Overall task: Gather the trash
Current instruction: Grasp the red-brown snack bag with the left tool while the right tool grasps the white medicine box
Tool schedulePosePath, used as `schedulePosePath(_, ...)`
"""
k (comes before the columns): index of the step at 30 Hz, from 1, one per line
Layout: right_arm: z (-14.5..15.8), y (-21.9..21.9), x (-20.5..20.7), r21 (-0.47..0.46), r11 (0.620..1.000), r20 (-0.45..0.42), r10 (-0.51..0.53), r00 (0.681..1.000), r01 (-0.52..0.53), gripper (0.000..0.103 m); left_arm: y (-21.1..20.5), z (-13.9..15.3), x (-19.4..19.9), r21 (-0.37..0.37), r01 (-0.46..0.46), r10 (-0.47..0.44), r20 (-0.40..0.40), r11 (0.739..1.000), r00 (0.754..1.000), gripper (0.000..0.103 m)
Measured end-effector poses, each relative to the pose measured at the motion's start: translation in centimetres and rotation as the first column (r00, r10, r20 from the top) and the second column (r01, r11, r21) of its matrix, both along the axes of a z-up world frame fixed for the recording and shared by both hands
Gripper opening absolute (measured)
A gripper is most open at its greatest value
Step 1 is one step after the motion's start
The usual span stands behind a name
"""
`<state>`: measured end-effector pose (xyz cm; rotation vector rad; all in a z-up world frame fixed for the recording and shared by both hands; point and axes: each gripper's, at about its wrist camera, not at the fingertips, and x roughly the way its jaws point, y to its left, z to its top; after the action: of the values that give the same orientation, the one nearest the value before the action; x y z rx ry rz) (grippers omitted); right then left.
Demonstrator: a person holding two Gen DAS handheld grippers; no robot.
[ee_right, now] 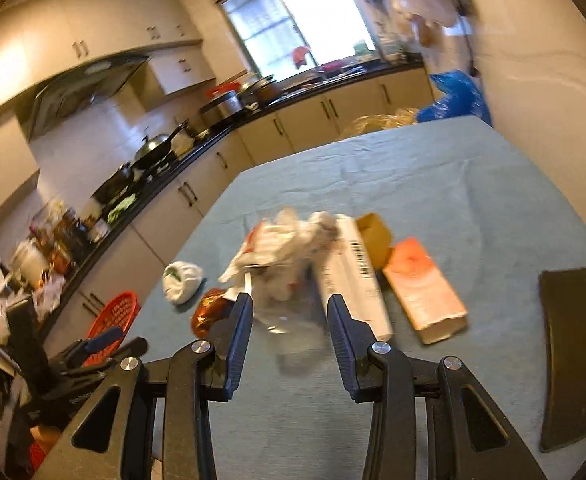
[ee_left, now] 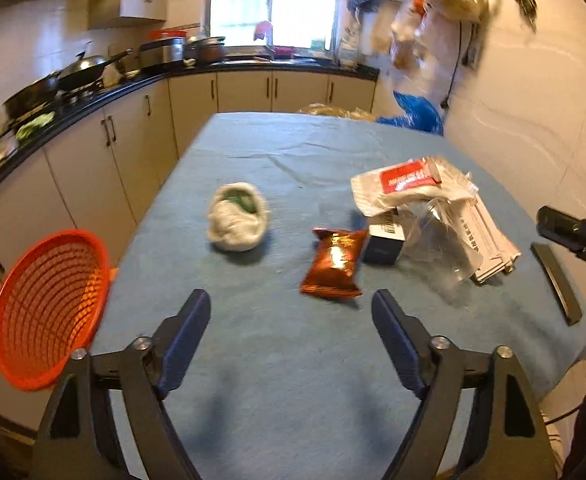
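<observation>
Trash lies on a table with a blue cloth [ee_left: 293, 360]. In the left wrist view I see a crumpled white wad [ee_left: 237, 216], an orange snack packet [ee_left: 333, 264], a dark small box [ee_left: 385, 246] and a pile of white wrappers and clear plastic [ee_left: 433, 208]. My left gripper [ee_left: 291, 300] is open and empty, just short of the snack packet. My right gripper [ee_right: 289, 304] is open and empty, with clear plastic [ee_right: 289, 324] lying between its fingers. The pile [ee_right: 289, 248], a white box [ee_right: 353, 272], an orange carton [ee_right: 425, 288] and a yellow box [ee_right: 375, 236] lie ahead of it.
An orange mesh basket [ee_left: 49, 308] sits off the table's left edge; it also shows in the right wrist view [ee_right: 113, 320]. A dark flat strip [ee_right: 571, 352] lies at the right. Kitchen counters [ee_left: 93, 96] with pans run along the left and back. A blue bag [ee_left: 417, 114] sits past the far edge.
</observation>
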<state>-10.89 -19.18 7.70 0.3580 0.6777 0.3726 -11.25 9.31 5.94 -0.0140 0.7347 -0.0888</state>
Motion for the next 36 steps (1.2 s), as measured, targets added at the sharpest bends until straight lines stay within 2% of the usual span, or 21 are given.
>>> schedulePosePath(10,-1.4,-2.2,1.3,0.04,0.998,-0.039,-0.04,0.998,0.042,0.042,-3.6,-2.3,5.7,0.068,0.021,-0.016,-0.073,0.997,0.997,0.083)
schedulePosePath(16,-2.6,-1.9,2.8,0.017,0.999,-0.064,-0.031,0.997,0.032,0.042,-4.9,-3.9,7.8,0.1,0.011,0.001,-0.114,0.995,0.993,0.083)
schedulePosePath(19,-3.3,-1.6,4.1,0.008,1.0,-0.08,-0.021,0.997,0.022,0.042,-4.8,-3.9,8.2,0.069,0.015,-0.007,-0.117,0.997,0.993,0.073)
schedulePosePath(24,-4.4,-1.1,5.9,-0.013,1.0,-0.104,-0.022,0.994,0.021,0.042,-4.8,-4.5,9.2,0.073,0.006,0.006,-0.164,0.997,0.986,0.04)
schedulePosePath(29,-5.4,0.0,6.8,-0.036,0.999,-0.134,-0.001,0.991,-0.004,0.042,-4.3,-4.2,8.9,0.04,-0.007,0.013,-0.153,0.999,0.988,0.039)
schedulePosePath(31,-5.6,0.1,6.3,-0.035,0.999,-0.132,0.005,0.991,-0.01,0.025,-3.9,-4.0,8.0,0.016,-0.005,0.007,-0.134,1.0,0.991,0.039)
schedulePosePath(32,-5.7,0.2,6.1,-0.032,0.999,-0.132,0.012,0.991,-0.016,0.021,-3.8,-3.8,7.4,0.008,-0.002,0.003,-0.121,1.0,0.993,0.039)
schedulePosePath(36,-5.2,-0.1,4.2,0.0,1.0,-0.113,0.024,0.993,-0.025,0.015,-3.8,-3.5,5.5,0.0,0.01,-0.01,-0.084,1.0,0.996,0.039)
